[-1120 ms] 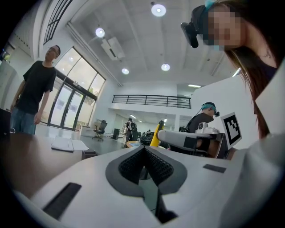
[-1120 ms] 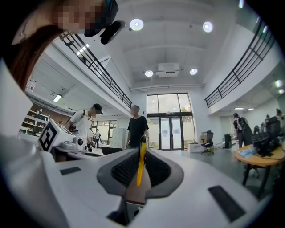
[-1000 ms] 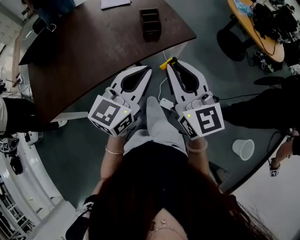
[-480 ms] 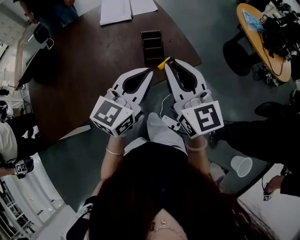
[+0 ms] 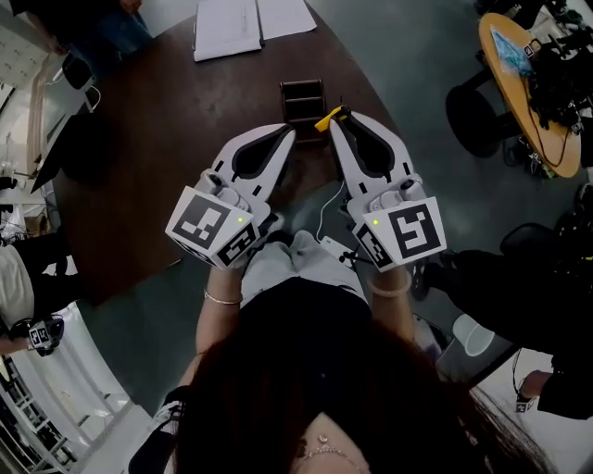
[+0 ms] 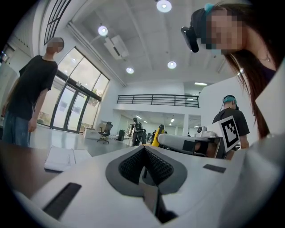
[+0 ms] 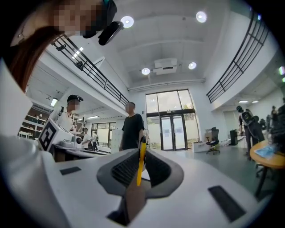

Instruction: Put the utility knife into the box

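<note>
Holding: the right gripper (image 5: 338, 116) has its jaws closed on the knife (image 5: 325, 120), clamping it between ribbed black pads.
Knife: a slim yellow plastic body. In the right gripper view it stands edge-on as a thin yellow strip (image 7: 140, 165) running up between the pads. From the head view its yellow end pokes out to the left of the jaw tips.
Knife's place: held above the table's near edge, just beside the near right corner of the box (image 5: 302, 96), not inside it. Whether it touches the box cannot be told.
Box: dark, rectangular and open-topped, split by cross walls into compartments. It stands on the table near the edge.
Left gripper (image 5: 288, 133): jaws closed tip to tip with nothing between them. The ribbed pads leave a teardrop-shaped gap behind the tips. It is level with the right gripper, just left of the box.
Gripper bodies: smooth white shells, each with a cube of black-and-white square markers at the rear.
Table (image 5: 157, 139): dark brown wood grain with a curved edge.
Papers (image 5: 232, 23): flat white sheets at the far side.
</note>
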Available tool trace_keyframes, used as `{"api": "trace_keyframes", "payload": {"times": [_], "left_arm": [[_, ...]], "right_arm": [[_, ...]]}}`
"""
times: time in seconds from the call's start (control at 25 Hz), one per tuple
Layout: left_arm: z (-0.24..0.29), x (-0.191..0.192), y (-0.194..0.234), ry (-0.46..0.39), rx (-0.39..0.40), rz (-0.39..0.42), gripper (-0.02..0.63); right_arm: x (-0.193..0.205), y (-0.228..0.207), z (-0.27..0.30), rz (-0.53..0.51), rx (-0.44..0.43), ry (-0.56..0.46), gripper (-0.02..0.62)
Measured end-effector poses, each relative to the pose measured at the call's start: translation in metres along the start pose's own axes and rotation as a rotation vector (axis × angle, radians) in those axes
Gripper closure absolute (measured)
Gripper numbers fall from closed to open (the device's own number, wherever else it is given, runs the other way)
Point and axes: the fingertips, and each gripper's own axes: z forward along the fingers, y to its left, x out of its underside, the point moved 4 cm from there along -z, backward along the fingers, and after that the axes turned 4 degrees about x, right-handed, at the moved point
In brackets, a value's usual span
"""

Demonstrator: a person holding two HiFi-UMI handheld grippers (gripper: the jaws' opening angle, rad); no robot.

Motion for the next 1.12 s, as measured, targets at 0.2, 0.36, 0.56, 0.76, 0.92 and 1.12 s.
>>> {"api": "trace_keyframes", "payload": {"times": [0.2,0.36,0.56,0.76,0.92,1.12], "left_arm": [[0.007,0.002,0.019,0.014,0.034,-0.009,0.606],[0.011,0.003,0.030,0.024,0.049,-0.027,0.606],[0.018,0.019,0.039,0.048,0.050,-0.066,0.606],[0.023,0.041,0.051,0.069,0.038,-0.113,0.606],[0.028,0.064,0.063,0.095,0.032,-0.147,0.606],[0.030,0.093,0.074,0.127,0.022,-0.184,0.606]], "right_arm": [[0.001,-0.005,0.013,-0.001,0.053,0.015,0.543],[0.007,-0.009,0.020,0.005,0.082,0.033,0.543],[0.030,-0.020,0.028,0.026,0.110,0.083,0.543],[0.061,-0.032,0.039,0.070,0.135,0.138,0.543],[0.090,-0.040,0.048,0.095,0.146,0.185,0.543],[0.133,-0.047,0.054,0.130,0.156,0.242,0.543]]}}
